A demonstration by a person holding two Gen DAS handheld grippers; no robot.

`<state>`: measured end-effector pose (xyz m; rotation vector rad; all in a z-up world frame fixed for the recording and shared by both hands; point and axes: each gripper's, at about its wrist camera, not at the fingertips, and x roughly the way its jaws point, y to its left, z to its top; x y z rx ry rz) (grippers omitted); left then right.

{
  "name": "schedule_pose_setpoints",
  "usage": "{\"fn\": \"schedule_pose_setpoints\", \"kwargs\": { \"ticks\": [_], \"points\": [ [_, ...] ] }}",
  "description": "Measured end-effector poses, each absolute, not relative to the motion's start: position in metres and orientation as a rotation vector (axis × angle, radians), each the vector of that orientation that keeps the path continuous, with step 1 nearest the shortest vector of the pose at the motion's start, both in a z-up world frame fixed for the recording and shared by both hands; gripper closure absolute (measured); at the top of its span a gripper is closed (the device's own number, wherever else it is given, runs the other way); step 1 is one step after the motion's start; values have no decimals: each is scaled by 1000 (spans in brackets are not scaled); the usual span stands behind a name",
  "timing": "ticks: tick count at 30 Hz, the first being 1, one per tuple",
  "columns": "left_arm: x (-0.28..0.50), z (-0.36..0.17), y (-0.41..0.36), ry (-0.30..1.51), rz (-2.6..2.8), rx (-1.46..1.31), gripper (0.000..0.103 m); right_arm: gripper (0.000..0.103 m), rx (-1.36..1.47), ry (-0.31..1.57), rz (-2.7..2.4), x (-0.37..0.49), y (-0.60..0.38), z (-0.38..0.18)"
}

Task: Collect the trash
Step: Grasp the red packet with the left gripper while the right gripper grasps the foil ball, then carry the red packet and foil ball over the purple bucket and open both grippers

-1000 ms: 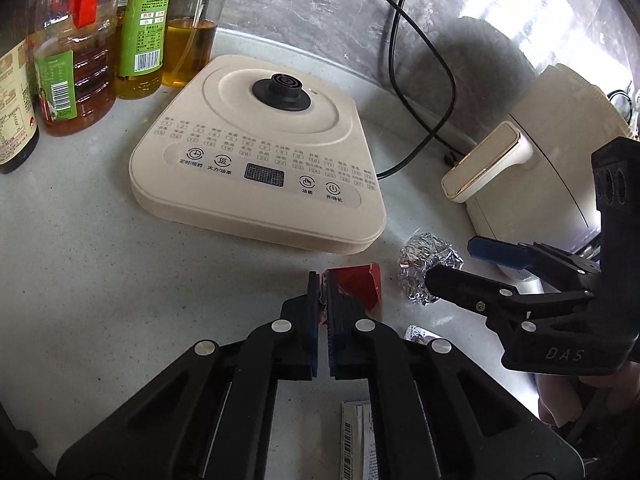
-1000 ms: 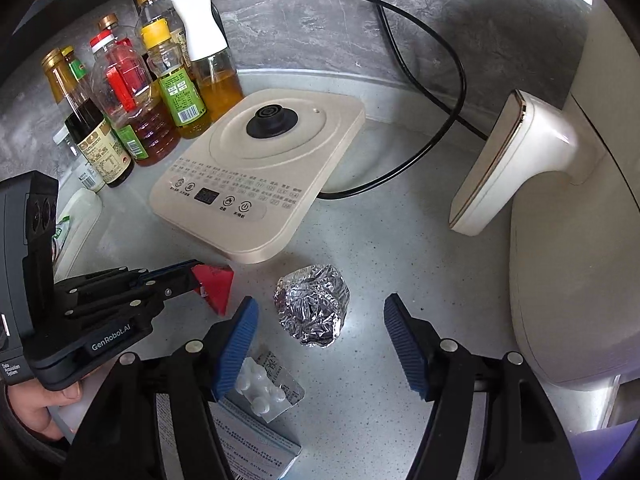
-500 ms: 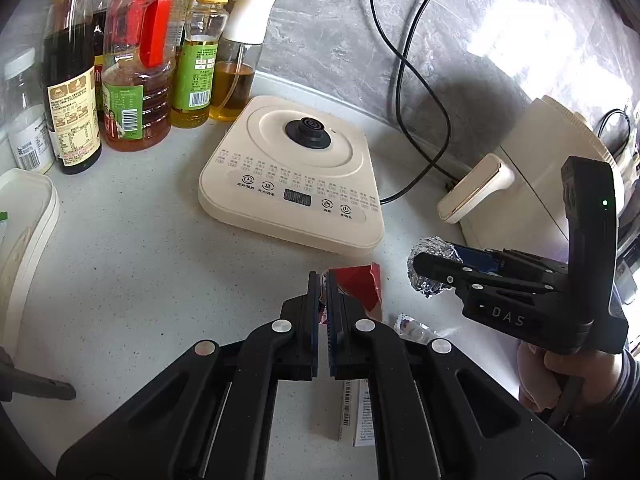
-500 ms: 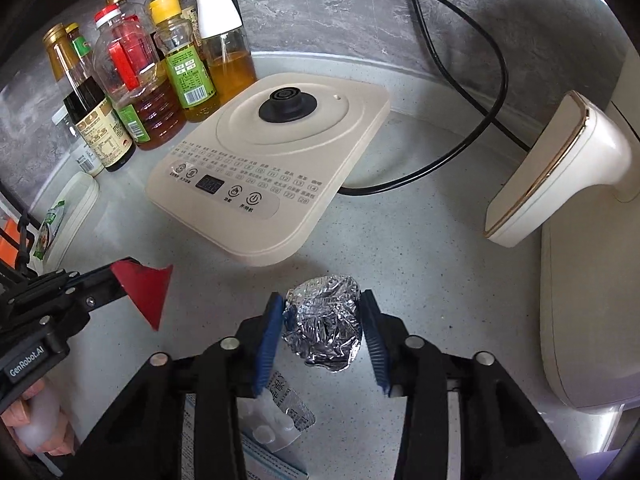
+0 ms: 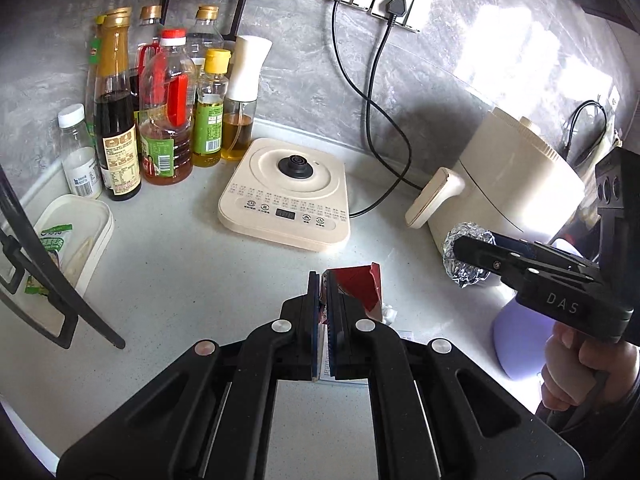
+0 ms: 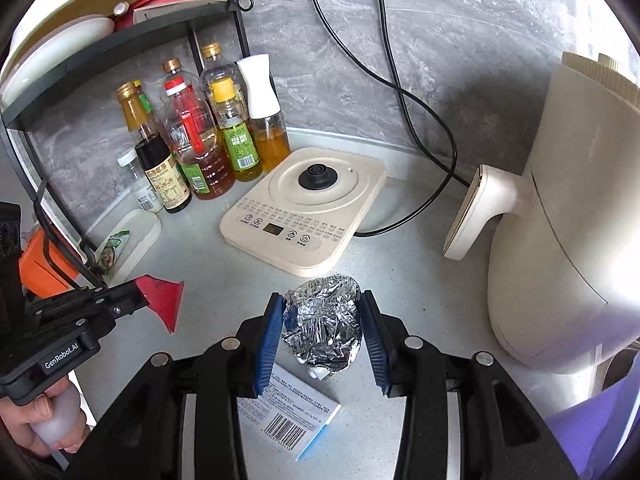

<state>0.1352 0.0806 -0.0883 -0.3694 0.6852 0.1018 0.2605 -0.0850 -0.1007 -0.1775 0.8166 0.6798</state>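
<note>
While the left gripper (image 5: 324,280) pinches a red wrapper (image 5: 358,286) between jaws pressed tight, the right gripper (image 6: 322,320) clamps a crumpled foil ball (image 6: 322,320), its jaws having just closed in on it. Both pieces hang above the bench (image 6: 416,280) in front of the cream cooker base (image 6: 308,204); a barcoded paper packet (image 6: 288,416) lies on the bench nearer than the base.
</note>
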Motion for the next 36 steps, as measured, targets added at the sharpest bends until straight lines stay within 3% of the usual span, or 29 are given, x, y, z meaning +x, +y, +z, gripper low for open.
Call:
{"fn": "schedule_pose_setpoints", "kwargs": {
  "ticks": [14,33,35,36],
  "points": [
    [113,-47,39,605,110,-330,99,63,-91,617,690,205,-160,-3],
    [150,-34,-84,611,-65,-269,99,61,53,557,478,207,-341,18],
    [155,-32,-96,608,-83,-267,99,45,81,557,507,208,-357,17],
    [157,-31,-102,605,-92,-265,99,21,93,553,509,206,-363,16]
  ]
}}
